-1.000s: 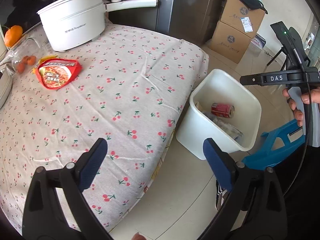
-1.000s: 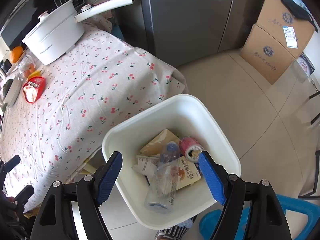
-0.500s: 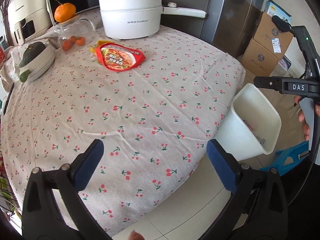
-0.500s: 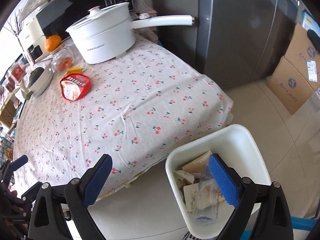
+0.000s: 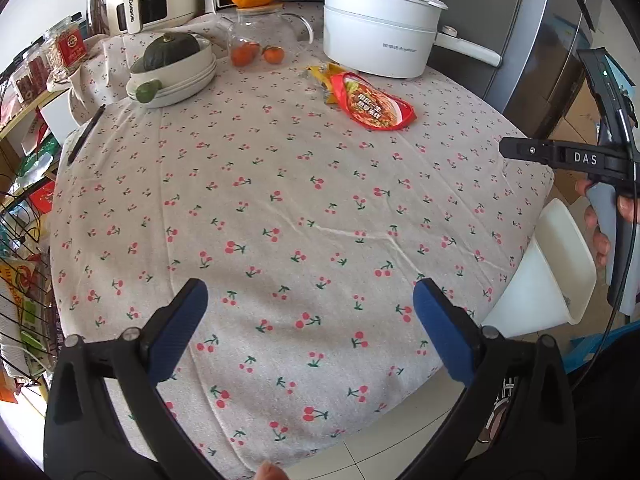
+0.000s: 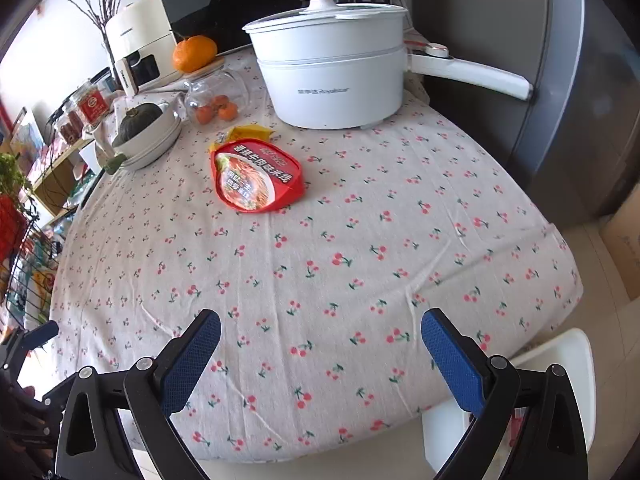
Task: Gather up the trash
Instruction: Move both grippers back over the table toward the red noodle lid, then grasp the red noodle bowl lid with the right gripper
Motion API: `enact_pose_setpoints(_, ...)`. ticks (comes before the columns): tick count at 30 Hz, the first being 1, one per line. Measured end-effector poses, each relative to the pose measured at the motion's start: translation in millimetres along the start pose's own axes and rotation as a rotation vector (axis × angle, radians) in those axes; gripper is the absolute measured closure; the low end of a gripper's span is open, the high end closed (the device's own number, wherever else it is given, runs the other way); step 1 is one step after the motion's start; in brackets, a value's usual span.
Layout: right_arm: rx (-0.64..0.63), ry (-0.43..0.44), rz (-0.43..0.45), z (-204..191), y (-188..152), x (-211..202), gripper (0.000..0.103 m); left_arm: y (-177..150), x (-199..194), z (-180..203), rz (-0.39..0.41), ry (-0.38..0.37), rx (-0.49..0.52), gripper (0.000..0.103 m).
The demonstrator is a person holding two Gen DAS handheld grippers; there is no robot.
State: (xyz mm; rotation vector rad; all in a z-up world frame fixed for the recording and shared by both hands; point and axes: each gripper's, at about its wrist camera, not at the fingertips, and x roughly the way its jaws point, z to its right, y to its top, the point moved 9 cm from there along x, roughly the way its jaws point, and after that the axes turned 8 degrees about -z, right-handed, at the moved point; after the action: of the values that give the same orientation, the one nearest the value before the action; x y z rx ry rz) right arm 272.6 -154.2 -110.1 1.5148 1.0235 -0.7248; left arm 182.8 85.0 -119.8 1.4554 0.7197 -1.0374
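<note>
A red food wrapper (image 5: 374, 104) (image 6: 256, 178) lies flat on the cherry-print tablecloth (image 5: 280, 208) at the far side, with a yellow wrapper (image 5: 324, 74) (image 6: 250, 133) just behind it. The white trash bin (image 5: 560, 276) (image 6: 560, 364) stands on the floor at the table's right edge; its contents are hidden. My left gripper (image 5: 310, 300) is open and empty above the table's near edge. My right gripper (image 6: 320, 332) is open and empty, also above the near edge; its body shows in the left wrist view (image 5: 576, 158) above the bin.
A white pot (image 5: 376, 40) (image 6: 332, 76) with a long handle stands at the back. A glass jar (image 5: 260, 40) with small oranges, a bowl with a green squash (image 5: 172, 64), a pen (image 5: 84, 136) and an air fryer (image 5: 148, 0) are at the back left. Shelves stand at left.
Both grippers have swung up and left from the bin toward the table. The bin has slid to the right edge of both views, and the wrappers now lie ahead.
</note>
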Motion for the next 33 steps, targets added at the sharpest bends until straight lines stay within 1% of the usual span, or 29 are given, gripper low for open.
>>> enact_pose_setpoints(5,-0.064,0.067,0.034,-38,45,27,0.001,5,-2,-33,0.015,0.04,-0.018,0.001)
enact_pose_setpoints(8,-0.159,0.098,0.026,-66,70,52,0.001,7,1,-46,0.012,0.044,-0.029,0.001)
enact_pose_setpoints(11,-0.249,0.057,0.004,-82,90,81,0.0,8,5,-51,0.0,0.034,-0.033,0.001)
enact_pose_setpoints(16,-0.325,0.028,-0.028,-85,116,121,0.0,14,10,-48,-0.009,0.036,-0.003,0.001)
enact_pose_setpoints(20,-0.371,-0.011,-0.077,-83,124,150,0.0,21,16,-45,-0.02,0.039,0.004,0.001)
enact_pose_setpoints(23,-0.378,-0.044,-0.085,-77,130,162,0.0,24,22,-44,-0.031,0.041,0.002,0.001)
enact_pose_setpoints(25,-0.366,-0.023,-0.098,-74,130,168,0.0,25,26,-43,-0.039,0.044,0.001,0.001)
enact_pose_setpoints(27,-0.357,0.012,-0.101,-72,128,169,0.004,25,30,-40,-0.046,0.048,0.002,0.001)
enact_pose_setpoints(28,-0.353,0.014,-0.092,-69,128,167,0.01,26,32,-39,-0.05,0.051,0.0,0.001)
enact_pose_setpoints(29,-0.348,0.018,-0.083,-67,127,165,0.021,27,34,-37,-0.053,0.051,-0.002,0.001)
enact_pose_setpoints(30,-0.343,0.027,-0.073,-64,127,161,0.028,27,35,-36,-0.055,0.048,-0.007,0.001)
enact_pose_setpoints(31,-0.333,0.041,-0.068,-61,126,157,0.043,29,37,-33,-0.056,0.043,-0.012,0.001)
enact_pose_setpoints(32,-0.321,0.058,-0.066,-57,124,154,0.061,30,37,-30,-0.055,0.035,-0.016,0.001)
enact_pose_setpoints(33,-0.31,0.071,-0.066,-54,123,150,0.069,32,38,-27,-0.054,0.028,-0.018,0.001)
